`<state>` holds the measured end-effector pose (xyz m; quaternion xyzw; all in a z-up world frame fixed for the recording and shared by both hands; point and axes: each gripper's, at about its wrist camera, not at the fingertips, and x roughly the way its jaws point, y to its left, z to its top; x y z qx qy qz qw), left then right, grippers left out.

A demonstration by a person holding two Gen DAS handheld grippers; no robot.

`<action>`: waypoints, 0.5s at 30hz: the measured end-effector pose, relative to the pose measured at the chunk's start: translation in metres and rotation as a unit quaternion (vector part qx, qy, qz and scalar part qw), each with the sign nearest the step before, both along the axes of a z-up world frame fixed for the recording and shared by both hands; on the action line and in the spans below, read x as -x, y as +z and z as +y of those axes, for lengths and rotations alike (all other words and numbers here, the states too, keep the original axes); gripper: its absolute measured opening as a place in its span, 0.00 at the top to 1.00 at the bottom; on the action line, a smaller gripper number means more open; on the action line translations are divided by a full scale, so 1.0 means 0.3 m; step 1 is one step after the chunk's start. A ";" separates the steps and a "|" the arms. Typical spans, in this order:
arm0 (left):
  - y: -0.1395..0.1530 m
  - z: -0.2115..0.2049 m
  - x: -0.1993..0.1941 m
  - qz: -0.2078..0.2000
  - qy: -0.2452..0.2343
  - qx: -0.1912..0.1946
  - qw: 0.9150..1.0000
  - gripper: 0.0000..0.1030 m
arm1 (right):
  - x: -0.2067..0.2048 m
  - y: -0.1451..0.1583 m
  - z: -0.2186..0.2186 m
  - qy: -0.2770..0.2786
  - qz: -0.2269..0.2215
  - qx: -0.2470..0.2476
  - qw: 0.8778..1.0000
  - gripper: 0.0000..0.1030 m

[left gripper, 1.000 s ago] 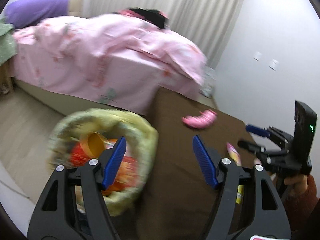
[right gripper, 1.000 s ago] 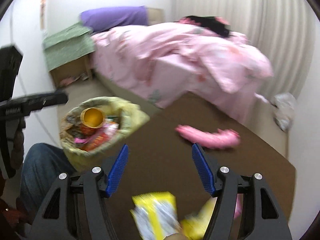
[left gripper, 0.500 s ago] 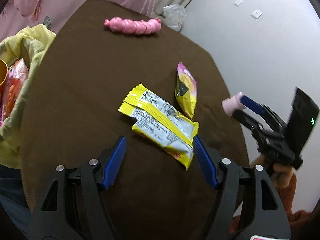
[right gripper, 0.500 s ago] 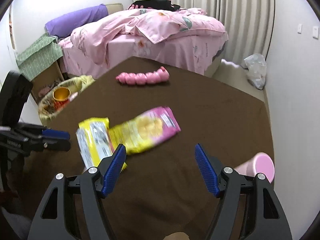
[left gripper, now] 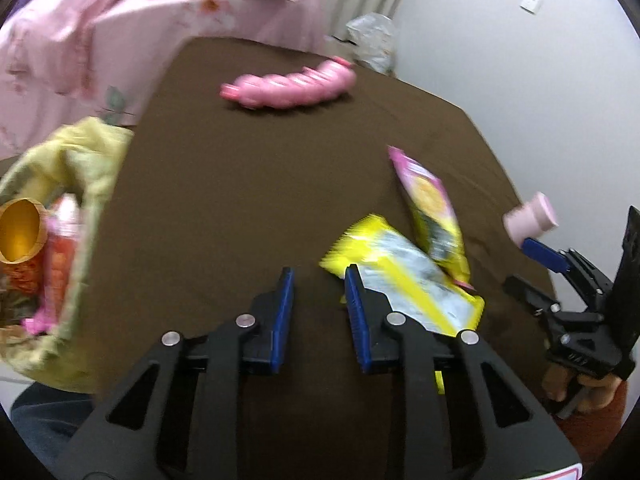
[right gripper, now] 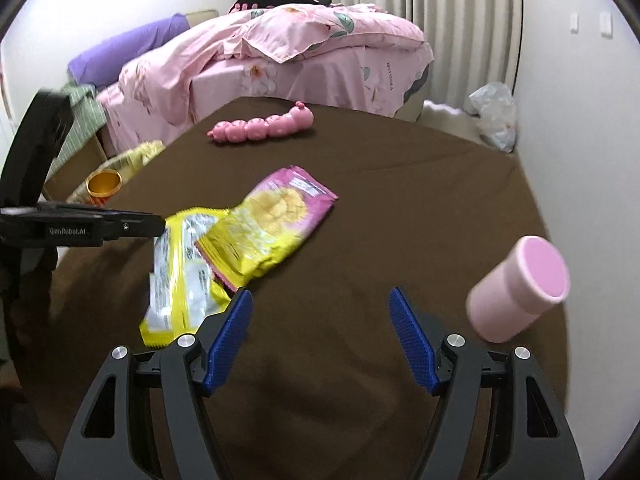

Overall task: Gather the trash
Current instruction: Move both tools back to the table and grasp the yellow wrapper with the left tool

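Observation:
A yellow snack wrapper (left gripper: 412, 280) (right gripper: 180, 276) lies on the brown table (left gripper: 240, 200) (right gripper: 400, 184), partly under a pink-and-yellow wrapper (left gripper: 432, 216) (right gripper: 272, 224). My left gripper (left gripper: 318, 280) hovers just left of the yellow wrapper, jaws narrowed but apart, empty; it also shows at the left of the right wrist view (right gripper: 160, 224). My right gripper (right gripper: 320, 312) is open and empty over the table, right of the wrappers; it also shows in the left wrist view (left gripper: 528, 264). A yellow-lined trash bin (left gripper: 76, 168) (right gripper: 132, 156) with trash stands at the table's left edge.
A pink cup (right gripper: 520, 288) (left gripper: 528, 220) lies on its side at the table's right edge. A pink caterpillar toy (left gripper: 288, 88) (right gripper: 264, 124) lies at the far side. A pink bed (right gripper: 280, 60) stands behind, a white bag (right gripper: 492, 116) on the floor.
My left gripper's jaws have narrowed and it has shifted left of the yellow wrapper, after swinging from the bin to the table. My right gripper moved slightly closer over the table.

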<state>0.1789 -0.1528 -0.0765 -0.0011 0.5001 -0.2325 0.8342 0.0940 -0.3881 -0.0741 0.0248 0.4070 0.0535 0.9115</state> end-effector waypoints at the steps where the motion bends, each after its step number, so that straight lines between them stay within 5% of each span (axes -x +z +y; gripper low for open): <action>1: 0.004 0.019 -0.005 -0.001 0.008 0.001 1.000 0.75 | -0.016 -0.001 0.007 -0.001 0.001 -0.007 1.000 0.35; 10: 0.054 0.074 0.062 -0.015 0.020 -0.003 1.000 0.69 | -0.253 -0.077 0.023 -0.030 0.052 -0.095 0.994 0.35; 13: 0.074 0.061 0.095 -0.023 0.015 -0.007 1.000 0.68 | -0.280 -0.070 0.070 -0.007 0.047 -0.066 0.997 0.40; 15: 0.084 0.052 0.111 -0.023 0.011 -0.003 1.000 0.68 | -0.279 -0.073 0.112 0.008 0.041 -0.025 0.999 0.55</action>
